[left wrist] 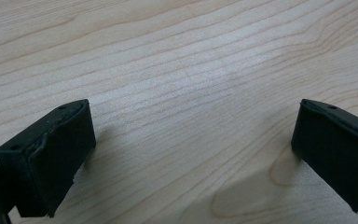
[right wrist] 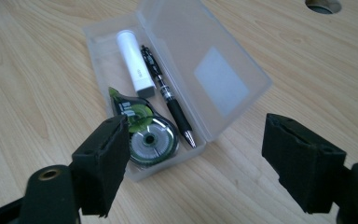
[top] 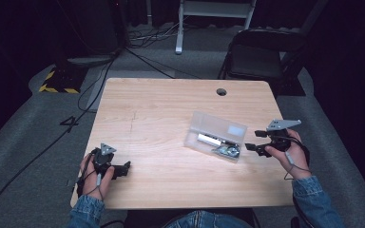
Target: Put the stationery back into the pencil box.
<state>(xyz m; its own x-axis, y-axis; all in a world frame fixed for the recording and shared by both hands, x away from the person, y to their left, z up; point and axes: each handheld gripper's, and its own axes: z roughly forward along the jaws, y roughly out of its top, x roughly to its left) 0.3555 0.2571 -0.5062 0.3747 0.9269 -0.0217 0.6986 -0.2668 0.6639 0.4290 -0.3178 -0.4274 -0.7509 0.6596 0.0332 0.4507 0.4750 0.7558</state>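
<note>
A clear plastic pencil case (top: 214, 135) lies open on the right half of the wooden table (top: 161, 104), its lid (right wrist: 209, 65) folded back flat. Inside it are a white tube (right wrist: 131, 60), a black pen (right wrist: 168, 95) and a green correction tape roller (right wrist: 144, 130). My right gripper (top: 252, 140) hovers just off the case's right end, open, with its jaws wide apart and nothing between them (right wrist: 200, 163). At the front left of the table my left gripper (top: 123, 168) rests low over bare wood, open and empty (left wrist: 193, 154).
A round cable hole (top: 221, 91) sits near the table's far edge. Behind the table stand a black folding chair (top: 261, 52) and a white frame leg (top: 179, 33). Cables run over the grey floor past a yellow-and-black striped base (top: 57, 81).
</note>
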